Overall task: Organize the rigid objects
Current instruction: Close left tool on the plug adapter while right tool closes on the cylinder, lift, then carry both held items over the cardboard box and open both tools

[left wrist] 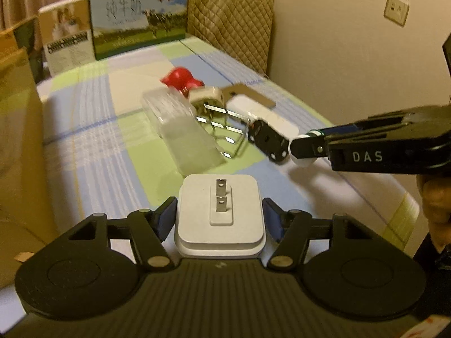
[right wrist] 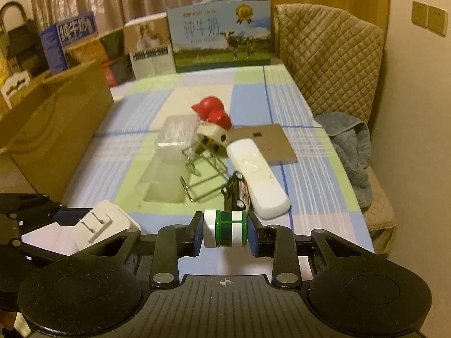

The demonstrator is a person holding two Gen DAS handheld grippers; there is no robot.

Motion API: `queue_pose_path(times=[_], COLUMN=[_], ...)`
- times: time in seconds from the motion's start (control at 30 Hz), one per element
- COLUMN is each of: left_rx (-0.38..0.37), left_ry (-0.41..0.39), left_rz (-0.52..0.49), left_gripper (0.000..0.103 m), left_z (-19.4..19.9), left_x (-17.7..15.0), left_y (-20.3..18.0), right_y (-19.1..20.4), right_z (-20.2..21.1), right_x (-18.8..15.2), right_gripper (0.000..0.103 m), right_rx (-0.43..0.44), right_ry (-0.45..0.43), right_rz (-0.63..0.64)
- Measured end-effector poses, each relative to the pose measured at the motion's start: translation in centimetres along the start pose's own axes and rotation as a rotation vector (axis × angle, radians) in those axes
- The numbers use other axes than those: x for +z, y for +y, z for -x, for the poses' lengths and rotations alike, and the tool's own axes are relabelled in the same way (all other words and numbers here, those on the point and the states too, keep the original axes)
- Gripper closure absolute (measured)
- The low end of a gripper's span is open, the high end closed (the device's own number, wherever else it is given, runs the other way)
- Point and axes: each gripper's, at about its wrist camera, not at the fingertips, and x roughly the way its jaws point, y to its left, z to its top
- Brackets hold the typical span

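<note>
Between left fingers [left wrist: 220,217], white charger [left wrist: 220,214], right fingers [right wrist: 225,232] gripping bottle [right wrist: 225,231]

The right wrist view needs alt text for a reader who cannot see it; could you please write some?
The right claw grips a small green-and-white bottle sideways above a checked tablecloth. At lower left, the left claw holds a white plug adapter. Beyond lie a clear plastic box, wire rack, toy car, white case and red object.
</note>
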Motion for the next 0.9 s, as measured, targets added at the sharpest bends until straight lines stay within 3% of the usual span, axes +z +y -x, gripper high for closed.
queue_pose_path(times=[0.13,0.23,0.47,0.67,0.9], left_rx=[0.042,0.095,0.270,0.378,0.362], left_ry=[-0.055,-0.095,-0.127,-0.081,-0.060], left_rz=[0.005,0.033,0.071,0.095,0.129], left_gripper=[0.043,0.043,0.043,0.043,0.043], left_z=[4.4,8.1,15.5,17.0,15.6], left_x=[1.7,3.2,5.7,4.4,2.7], left_y=[1.3,3.8,13.0,20.0,22.9], right_y=[1.4,4.0,13.4,21.5,25.1], right_z=[2.4,4.3,5.4,1.4,-3.2], right_x=[1.9,4.3,10.1,10.9,9.8], right_gripper=[0.074,0.075,0.075,0.075,0.075], right_rx=[0.033,0.115,0.315,0.389,0.383], right_ry=[-0.052,-0.102,-0.171,-0.113,-0.037], right_rz=[-0.008,0.016,0.121,0.210,0.263])
